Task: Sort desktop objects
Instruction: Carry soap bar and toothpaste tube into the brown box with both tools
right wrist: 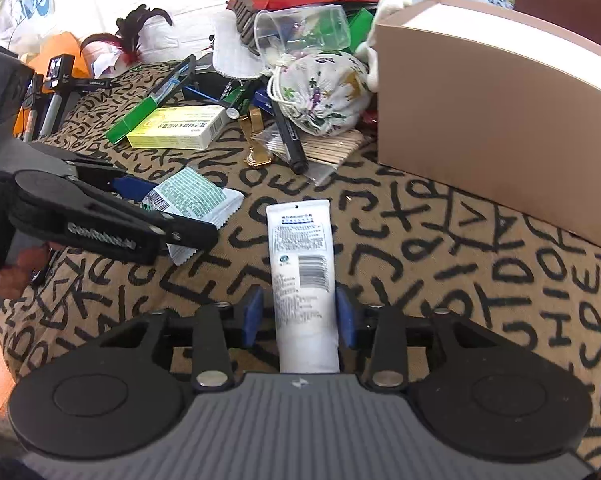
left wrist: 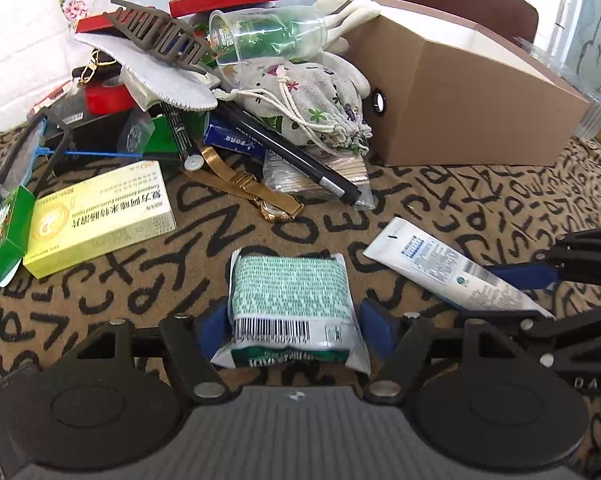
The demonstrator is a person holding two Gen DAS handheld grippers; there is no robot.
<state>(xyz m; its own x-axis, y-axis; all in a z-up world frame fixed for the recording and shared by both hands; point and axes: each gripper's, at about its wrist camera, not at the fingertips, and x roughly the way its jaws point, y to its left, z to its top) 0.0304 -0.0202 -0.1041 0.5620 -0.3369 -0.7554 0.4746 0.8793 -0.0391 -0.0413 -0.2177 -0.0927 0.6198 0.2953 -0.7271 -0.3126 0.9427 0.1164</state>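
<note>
Green-printed packet (left wrist: 290,304) lies between my left gripper (left wrist: 292,328) pads, jaws wide, a sliver clear either side. White tube (right wrist: 302,276) sits inside my right gripper (right wrist: 300,316), jaws narrower, not pinching. Cardboard box (left wrist: 460,100) at two o'clock, likely the drop spot.

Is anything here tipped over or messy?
Yes. A clear plastic cup lies tipped on its side atop the heap, resting on a flowered drawstring pouch. A brown hair claw perches up there too. The whole heap sits jumbled beside the cardboard box.
</note>
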